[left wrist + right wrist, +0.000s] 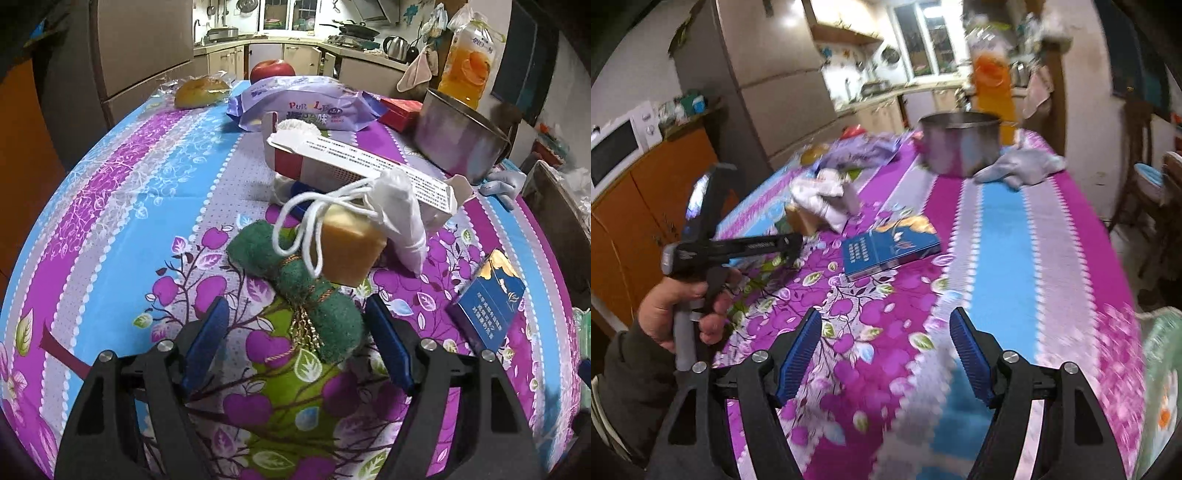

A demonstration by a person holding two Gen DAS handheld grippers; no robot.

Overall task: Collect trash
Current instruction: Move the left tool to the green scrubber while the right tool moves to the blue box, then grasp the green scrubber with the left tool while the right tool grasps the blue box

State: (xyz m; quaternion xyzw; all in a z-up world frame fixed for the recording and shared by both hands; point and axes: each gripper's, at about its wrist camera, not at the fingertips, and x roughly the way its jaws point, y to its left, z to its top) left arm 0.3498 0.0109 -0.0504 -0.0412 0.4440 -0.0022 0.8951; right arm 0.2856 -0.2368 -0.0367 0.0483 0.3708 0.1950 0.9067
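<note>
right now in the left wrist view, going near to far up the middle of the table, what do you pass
left gripper → green scrubber → yellow soap block → long white and red carton → purple snack bag → red apple

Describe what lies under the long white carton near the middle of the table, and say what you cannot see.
Under the white carton, a white cloth lump and something blue stick out at its left end. A drawstring bag covers its right end, so the rest underneath is hidden.
</note>
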